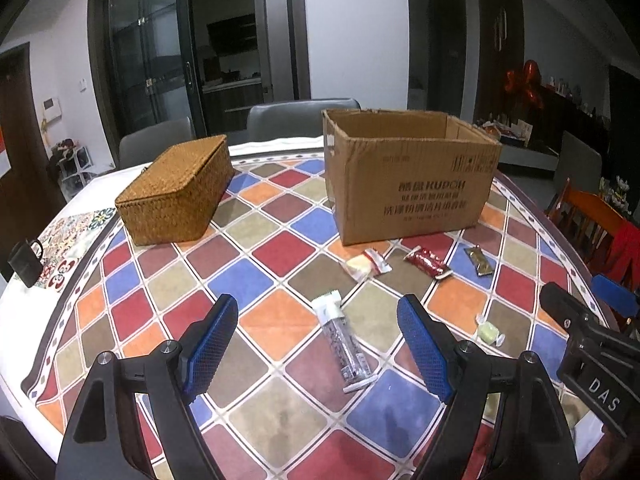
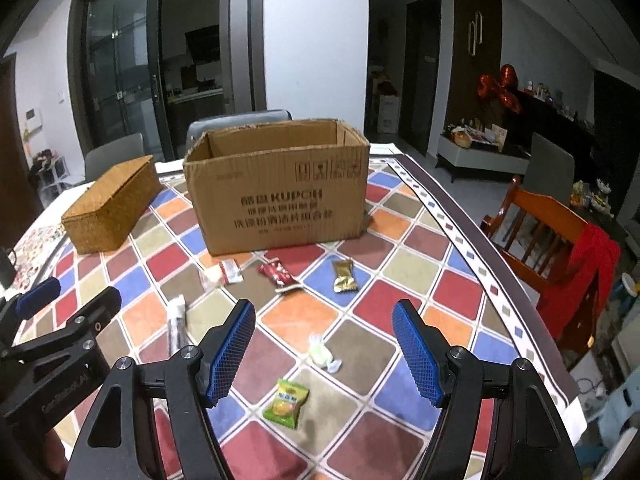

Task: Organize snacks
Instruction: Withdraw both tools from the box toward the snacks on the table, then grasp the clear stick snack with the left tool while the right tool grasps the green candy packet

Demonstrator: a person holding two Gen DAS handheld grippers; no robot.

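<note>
Several wrapped snacks lie on the checkered tablecloth in front of an open cardboard box. My left gripper is open above a long clear-wrapped bar that lies between its blue pads. My right gripper is open over a pale green twisted candy; a green packet lies nearer. A red packet, a gold candy and a small clear bag lie near the box. Neither gripper holds anything.
A woven lidded basket stands left of the box. A black mug sits at the table's left edge. Grey chairs stand behind the table and a wooden chair with red cloth at its right.
</note>
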